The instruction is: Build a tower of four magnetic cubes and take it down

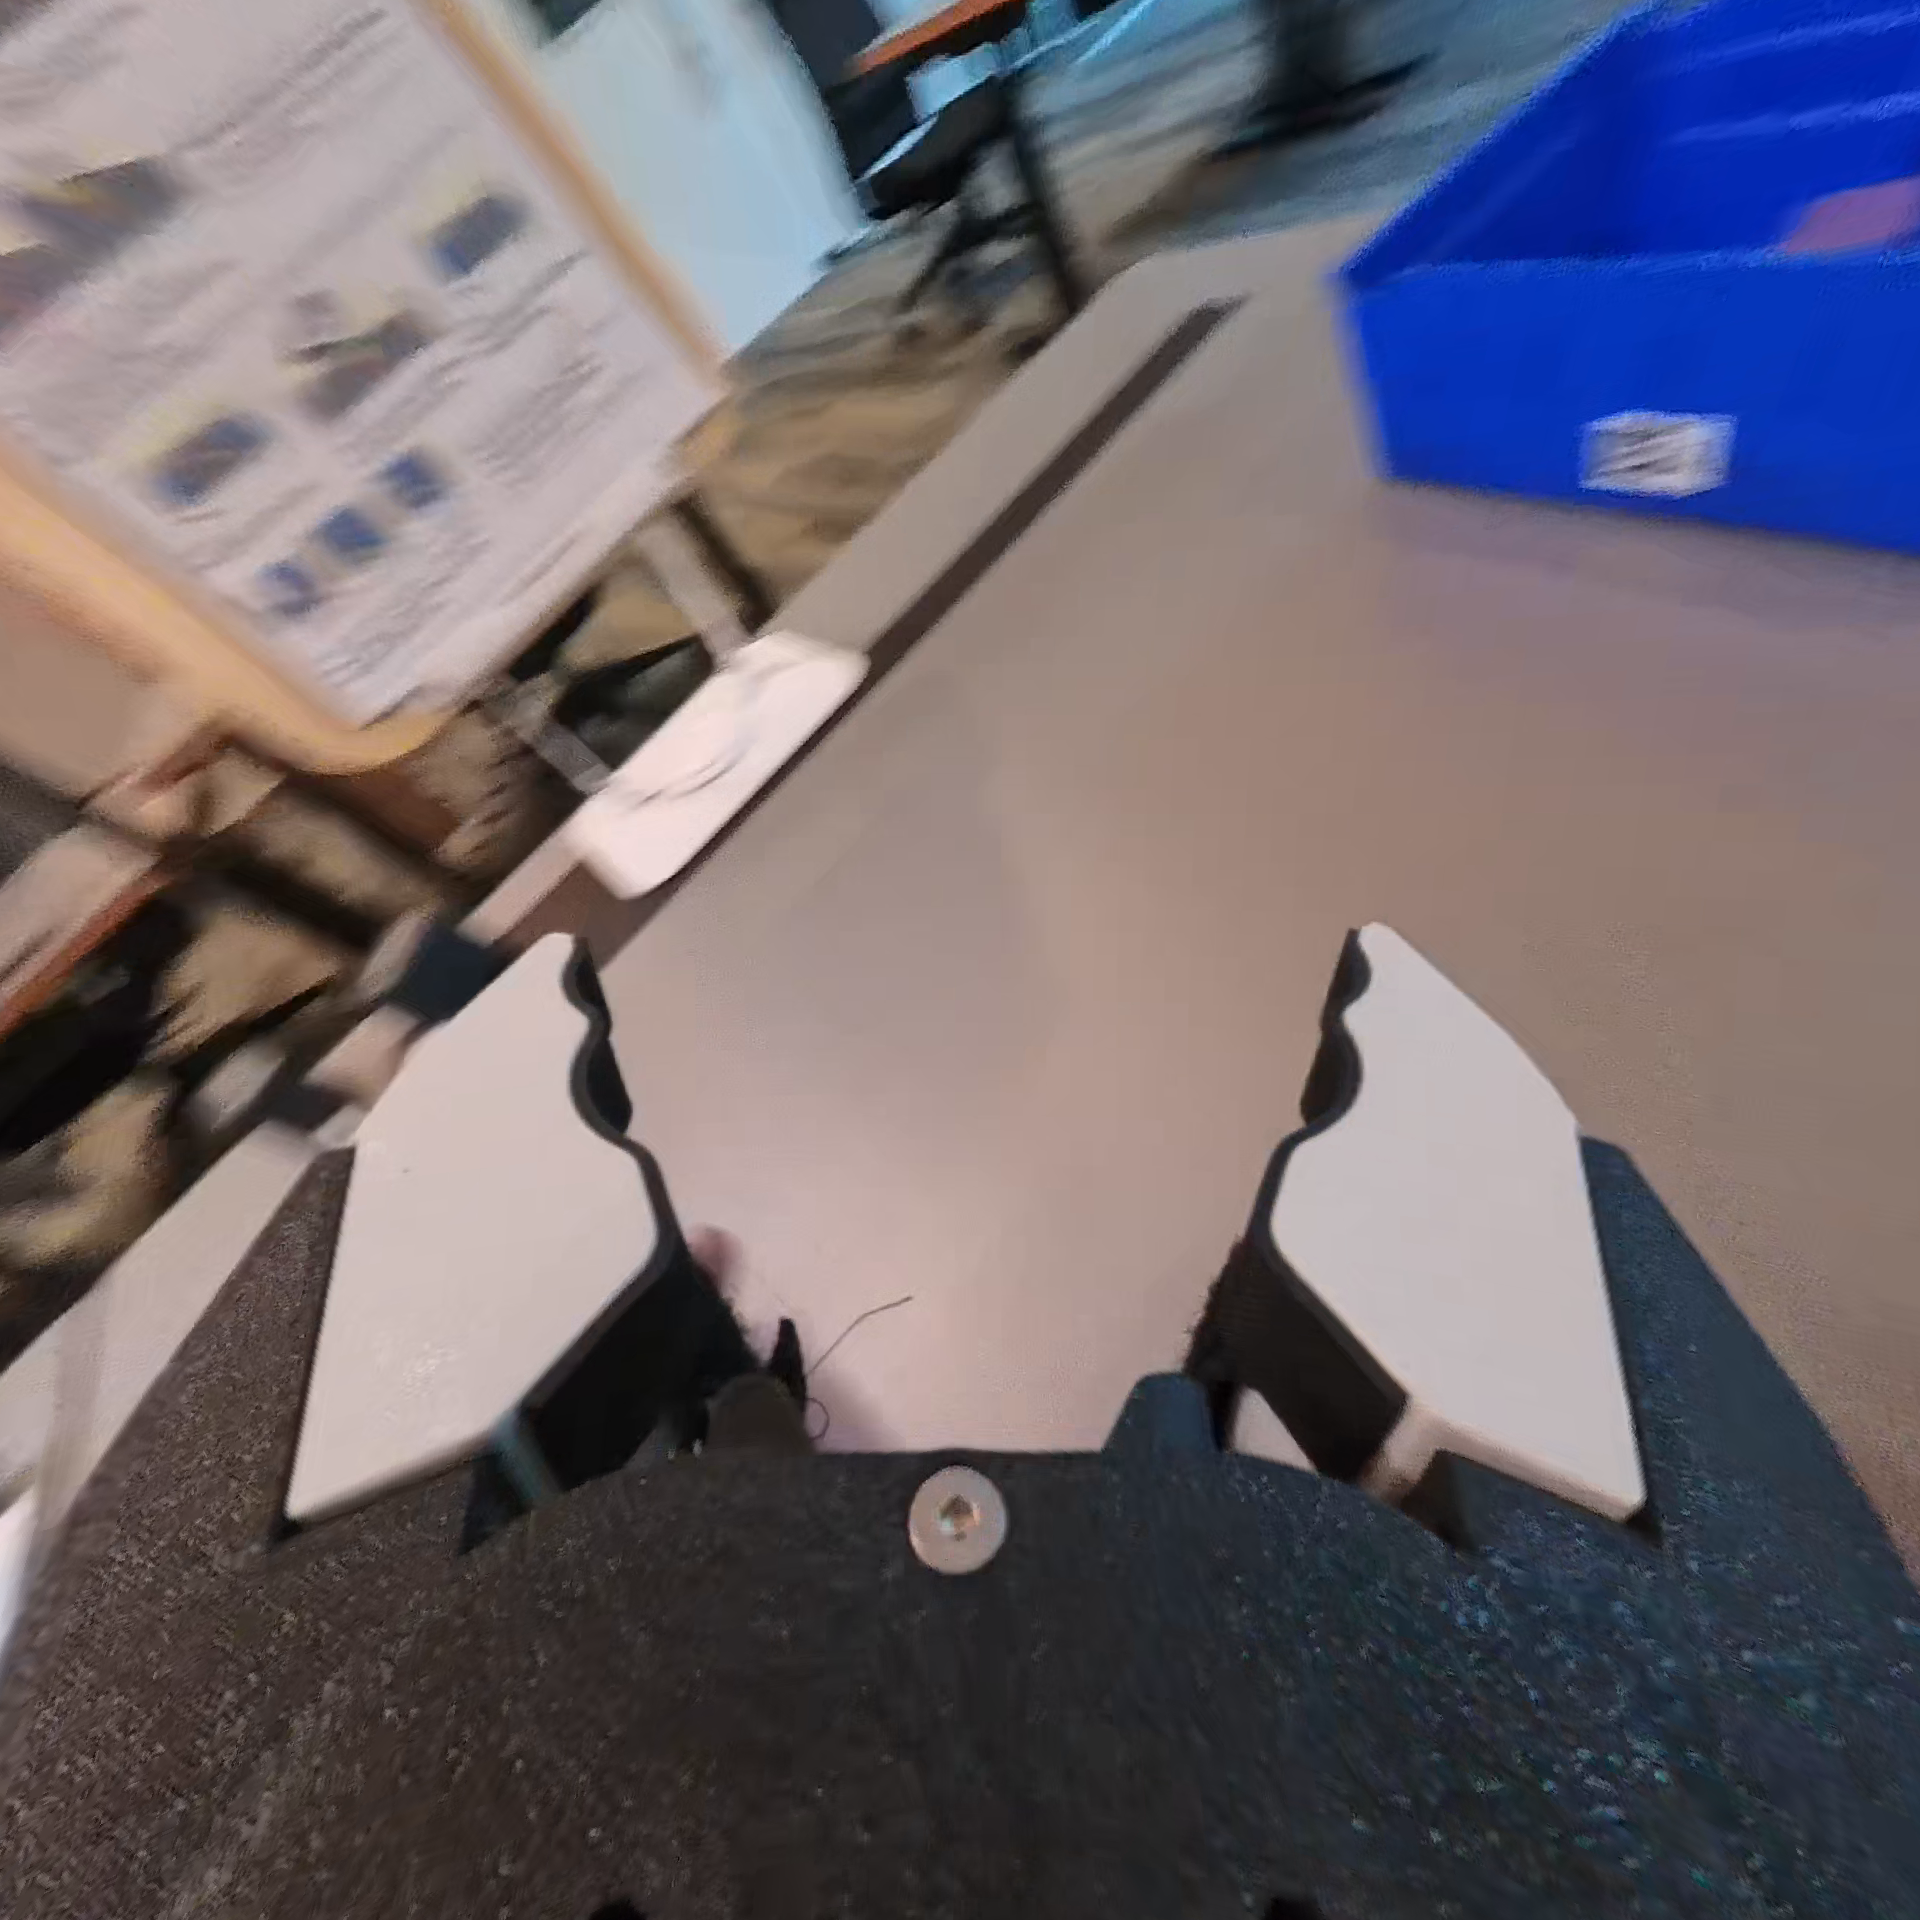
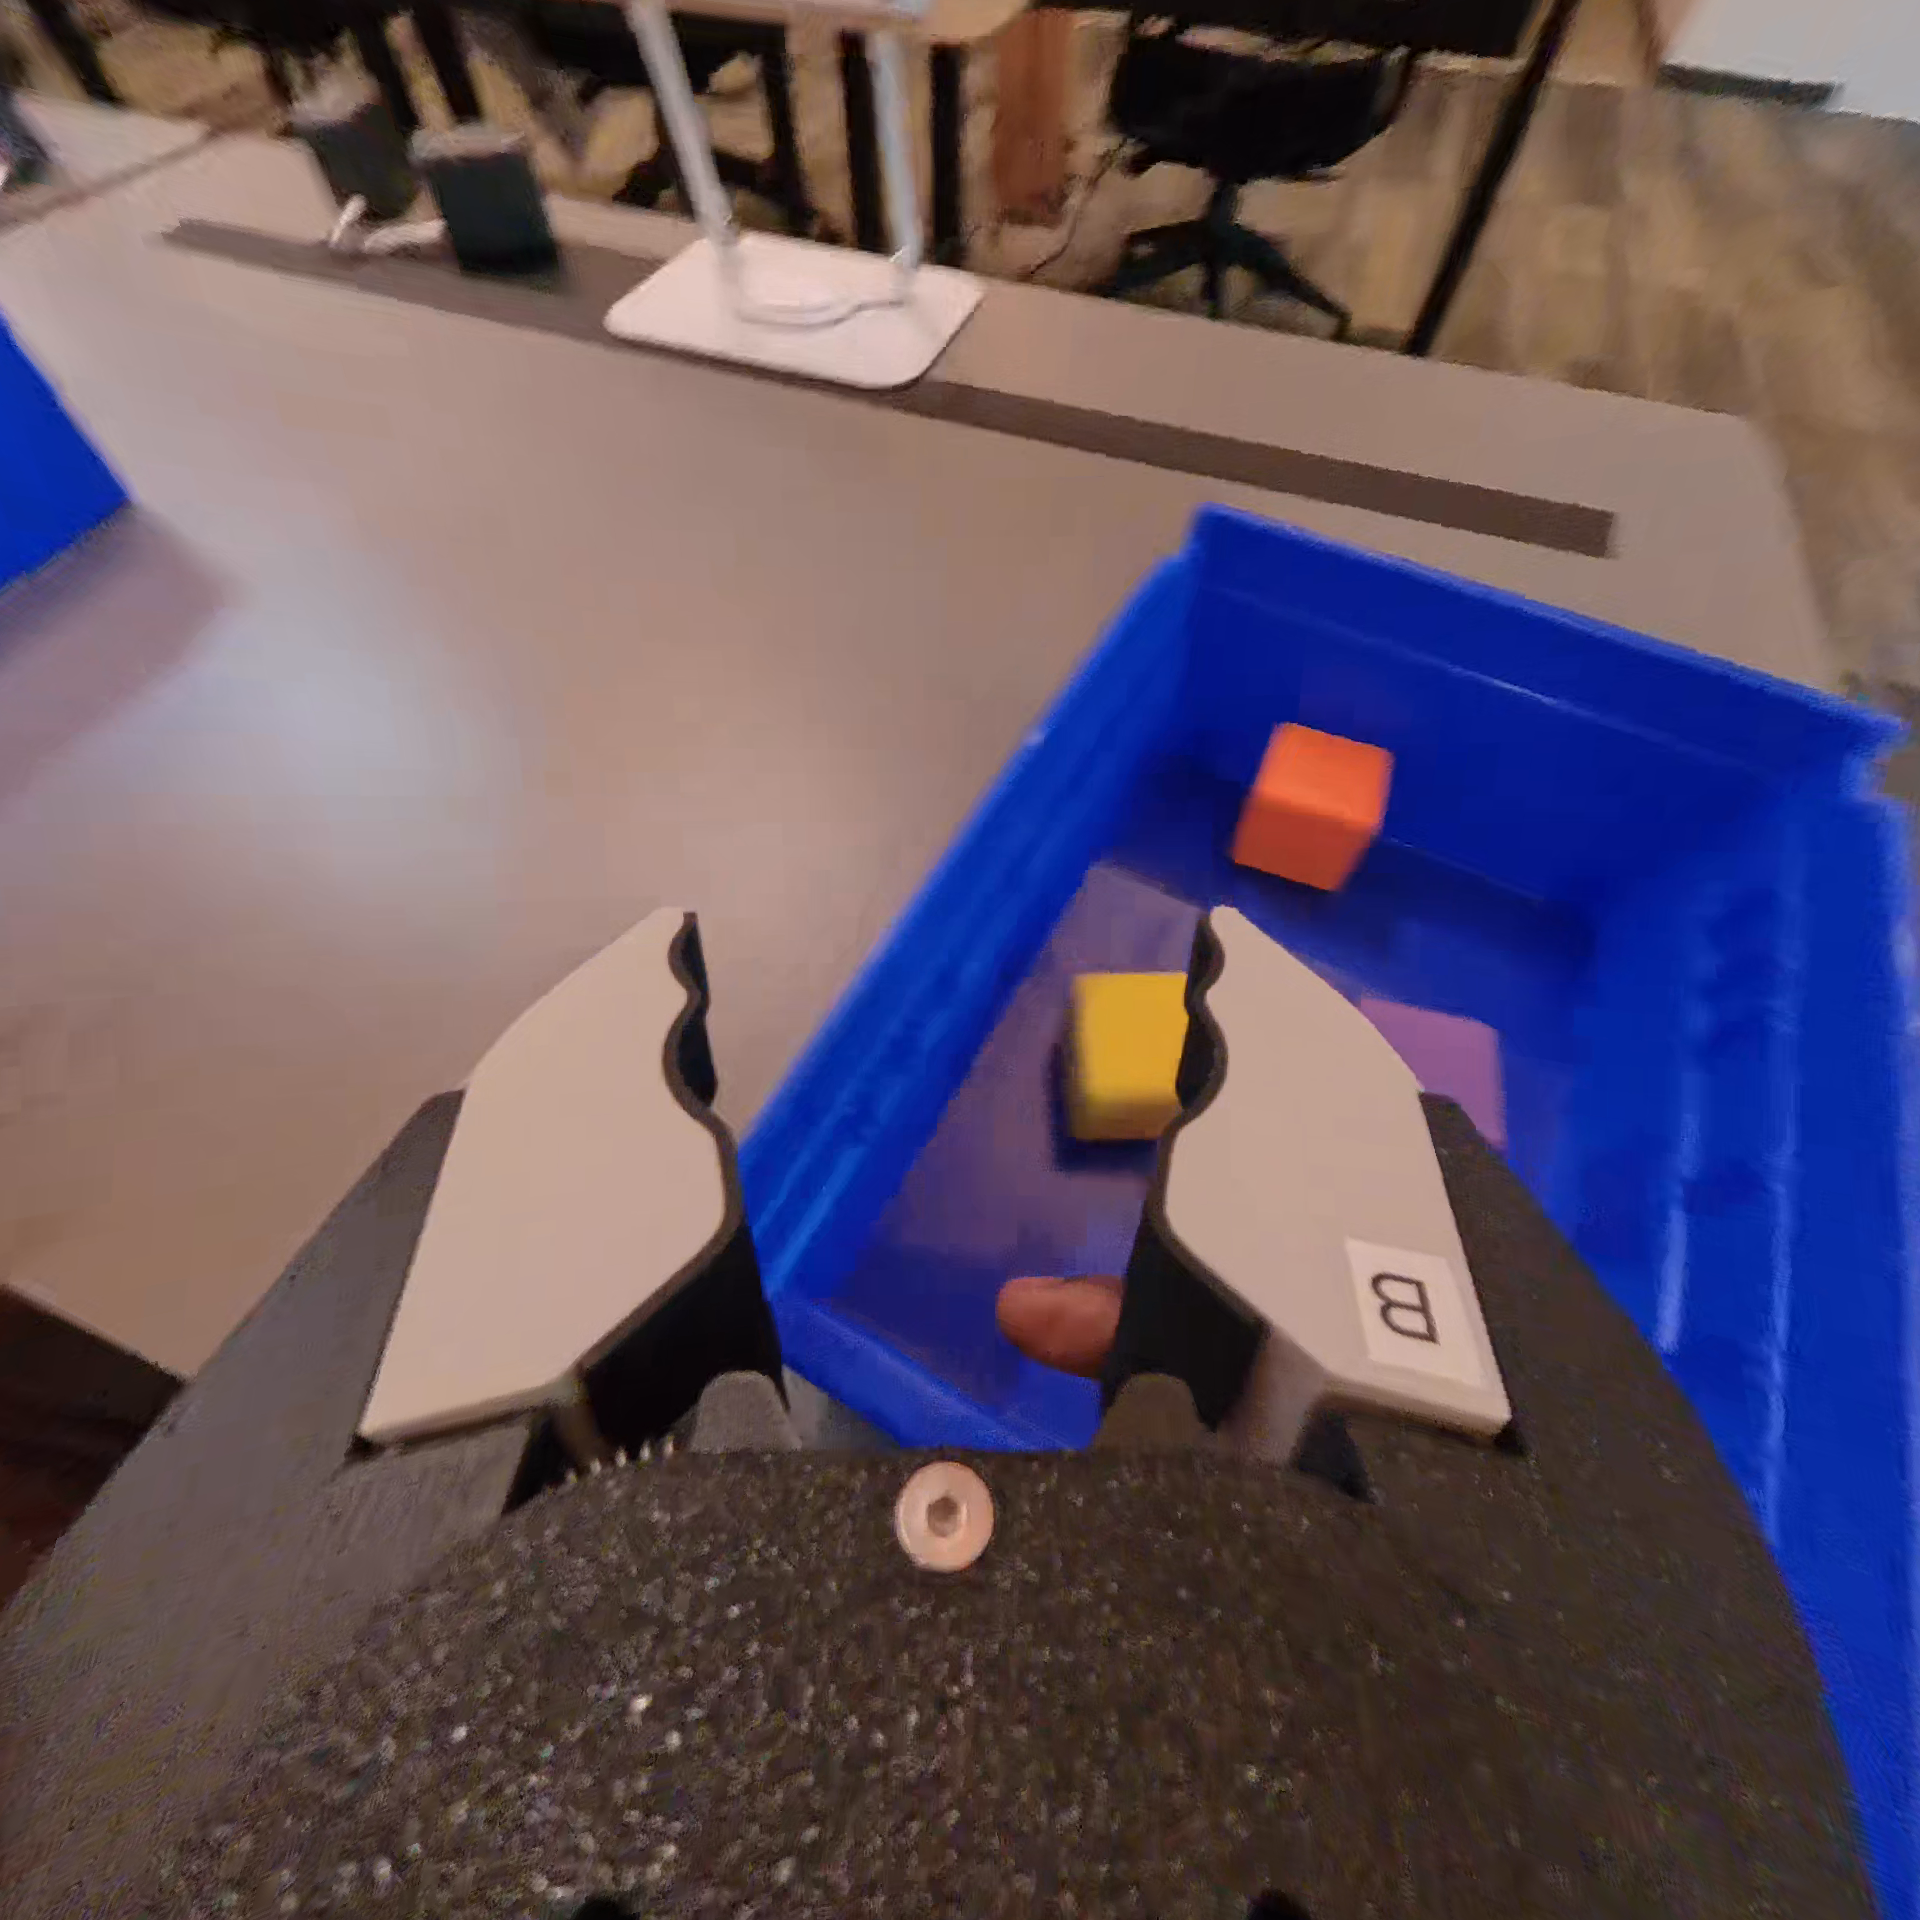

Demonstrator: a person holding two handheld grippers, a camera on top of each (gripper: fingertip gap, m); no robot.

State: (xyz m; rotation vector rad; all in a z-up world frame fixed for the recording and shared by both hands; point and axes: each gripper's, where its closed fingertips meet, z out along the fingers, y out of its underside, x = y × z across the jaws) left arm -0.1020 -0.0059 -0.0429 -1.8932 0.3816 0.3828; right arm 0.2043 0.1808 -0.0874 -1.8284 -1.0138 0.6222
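Hovering over the blue bin [image 2: 935,1039], the right gripper [image 2: 945,940] has its jaws spread with nothing between the pads; a yellow cube [image 2: 1127,1055], an orange cube [image 2: 1311,805] and a purple cube [image 2: 1439,1060] lie inside. The left gripper [image 1: 966,945], also spread and bare, faces the table [image 1: 1039,675]. Judged stage: returning or fetching cubes. The next move calls for centring over one cube.

A grey-brown table [image 2: 520,623] with a dark strip [image 2: 1247,457] is seen. On it are set 2 blue bins [image 2: 1558,665] [image 1: 1662,343], a white stand base [image 2: 795,312] and 2 dark boxes [image 2: 488,208].
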